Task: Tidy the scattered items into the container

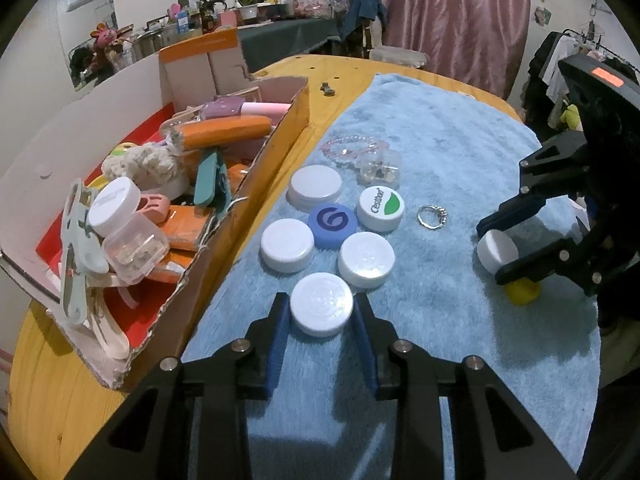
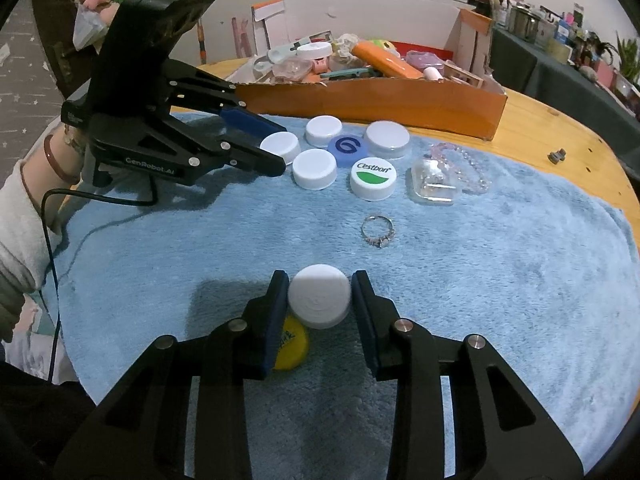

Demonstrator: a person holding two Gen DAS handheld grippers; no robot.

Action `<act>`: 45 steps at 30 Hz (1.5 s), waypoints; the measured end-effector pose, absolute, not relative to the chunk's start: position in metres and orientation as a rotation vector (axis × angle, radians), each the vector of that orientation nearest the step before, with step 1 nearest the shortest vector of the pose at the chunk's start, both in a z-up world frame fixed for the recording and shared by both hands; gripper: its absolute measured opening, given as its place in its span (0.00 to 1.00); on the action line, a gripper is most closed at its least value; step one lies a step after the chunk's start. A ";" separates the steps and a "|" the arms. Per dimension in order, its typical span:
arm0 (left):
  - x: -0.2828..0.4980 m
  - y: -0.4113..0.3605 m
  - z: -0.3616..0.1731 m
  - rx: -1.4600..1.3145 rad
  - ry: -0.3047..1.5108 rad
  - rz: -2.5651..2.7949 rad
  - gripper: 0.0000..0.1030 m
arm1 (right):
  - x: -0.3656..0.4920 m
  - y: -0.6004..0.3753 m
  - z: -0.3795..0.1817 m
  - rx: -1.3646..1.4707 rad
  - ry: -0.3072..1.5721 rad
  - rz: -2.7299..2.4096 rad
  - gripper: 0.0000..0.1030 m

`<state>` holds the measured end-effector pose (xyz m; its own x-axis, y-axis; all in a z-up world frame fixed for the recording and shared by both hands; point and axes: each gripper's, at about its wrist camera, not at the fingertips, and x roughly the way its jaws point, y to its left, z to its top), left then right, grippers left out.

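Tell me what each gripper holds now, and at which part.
Each holds a white bottle cap by opposite sides of its rim: the left gripper its white cap, the right gripper another white cap beside a yellow cap.

Left gripper point(image 1: 322, 312) and right gripper point(image 2: 320, 300), both tilted downward, each clamp something.

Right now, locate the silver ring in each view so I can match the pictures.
Left wrist view: silver ring right of centre on the blue towel, right of the Cestbon cap.
Right wrist view: silver ring centre, below the Cestbon cap.
Shared landmark: the Cestbon cap.
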<state>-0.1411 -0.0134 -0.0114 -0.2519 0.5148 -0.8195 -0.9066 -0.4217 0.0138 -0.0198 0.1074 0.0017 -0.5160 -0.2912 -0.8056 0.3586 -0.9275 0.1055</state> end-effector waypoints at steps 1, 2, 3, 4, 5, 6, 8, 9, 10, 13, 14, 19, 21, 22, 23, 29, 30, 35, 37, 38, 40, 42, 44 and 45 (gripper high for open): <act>-0.140 -0.013 -0.011 -0.950 0.625 1.838 0.33 | -0.020 0.108 0.003 1.281 0.102 -2.446 0.30; -0.138 -0.013 -0.010 -0.954 0.631 1.846 0.33 | -0.018 0.109 0.004 1.277 0.101 -2.443 0.30; -0.137 -0.013 -0.009 -0.961 0.625 1.851 0.33 | -0.020 0.108 0.005 1.277 0.102 -2.441 0.30; -0.137 -0.014 -0.008 -0.965 0.616 1.854 0.33 | -0.019 0.108 0.007 1.275 0.103 -2.435 0.30; -0.135 -0.015 -0.006 -0.968 0.600 1.862 0.33 | -0.018 0.109 0.010 1.264 0.101 -2.433 0.30; -0.133 -0.016 -0.003 -0.966 0.586 1.875 0.33 | -0.019 0.109 0.013 1.257 0.099 -2.431 0.30; -0.128 -0.016 0.002 -0.959 0.573 1.905 0.33 | -0.018 0.111 0.018 1.244 0.094 -2.424 0.30; -0.126 -0.016 0.005 -0.955 0.567 1.920 0.33 | -0.017 0.111 0.021 1.234 0.100 -2.425 0.30; -0.124 -0.016 0.009 -0.953 0.560 1.937 0.33 | -0.017 0.112 0.023 1.228 0.109 -2.425 0.30; -0.117 -0.013 0.019 -0.953 0.570 2.010 0.33 | -0.018 0.116 0.032 1.206 0.113 -2.418 0.30; -0.115 -0.012 0.022 -0.956 0.568 2.025 0.33 | -0.018 0.118 0.035 1.201 0.116 -2.415 0.30; -0.112 -0.007 0.043 -0.972 0.490 2.124 0.33 | -0.026 0.123 0.050 1.173 0.135 -2.404 0.30; -0.115 -0.003 0.049 -0.992 0.461 2.166 0.33 | -0.032 0.125 0.056 1.163 0.146 -2.402 0.30; -0.116 -0.003 0.051 -0.998 0.456 2.184 0.33 | -0.037 0.126 0.059 1.160 0.150 -2.398 0.30; -0.119 0.000 0.053 -1.014 0.444 2.207 0.33 | -0.041 0.129 0.063 1.156 0.149 -2.400 0.30; -0.134 0.009 0.062 -1.099 0.382 2.336 0.33 | -0.063 0.137 0.085 1.122 0.161 -2.418 0.30; -0.137 0.009 0.063 -1.110 0.366 2.347 0.33 | -0.066 0.138 0.089 1.115 0.165 -2.423 0.30; -0.151 0.011 0.071 -1.143 0.292 2.423 0.33 | -0.084 0.143 0.107 1.085 0.141 -2.427 0.30; -0.156 0.013 0.075 -1.156 0.280 2.454 0.33 | -0.092 0.144 0.113 1.077 0.141 -2.440 0.30; -0.159 0.014 0.077 -1.163 0.265 2.457 0.33 | -0.097 0.144 0.116 1.075 0.143 -2.441 0.30; -0.165 0.015 0.082 -1.172 0.238 2.479 0.33 | -0.105 0.145 0.120 1.076 0.136 -2.441 0.30; -0.170 0.018 0.087 -1.181 0.245 2.509 0.33 | -0.114 0.144 0.124 1.078 0.143 -2.444 0.30; -0.178 0.021 0.091 -1.193 0.230 2.521 0.33 | -0.123 0.144 0.127 1.086 0.139 -2.441 0.30; -0.181 0.023 0.093 -1.200 0.225 2.527 0.33 | -0.128 0.144 0.129 1.090 0.137 -2.440 0.30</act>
<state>-0.1814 0.0231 0.0931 -0.5886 0.2294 -0.7752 -0.3629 -0.9318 -0.0001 -0.1281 0.1443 0.1286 -0.5791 -0.3699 -0.7265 0.4490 -0.8885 0.0944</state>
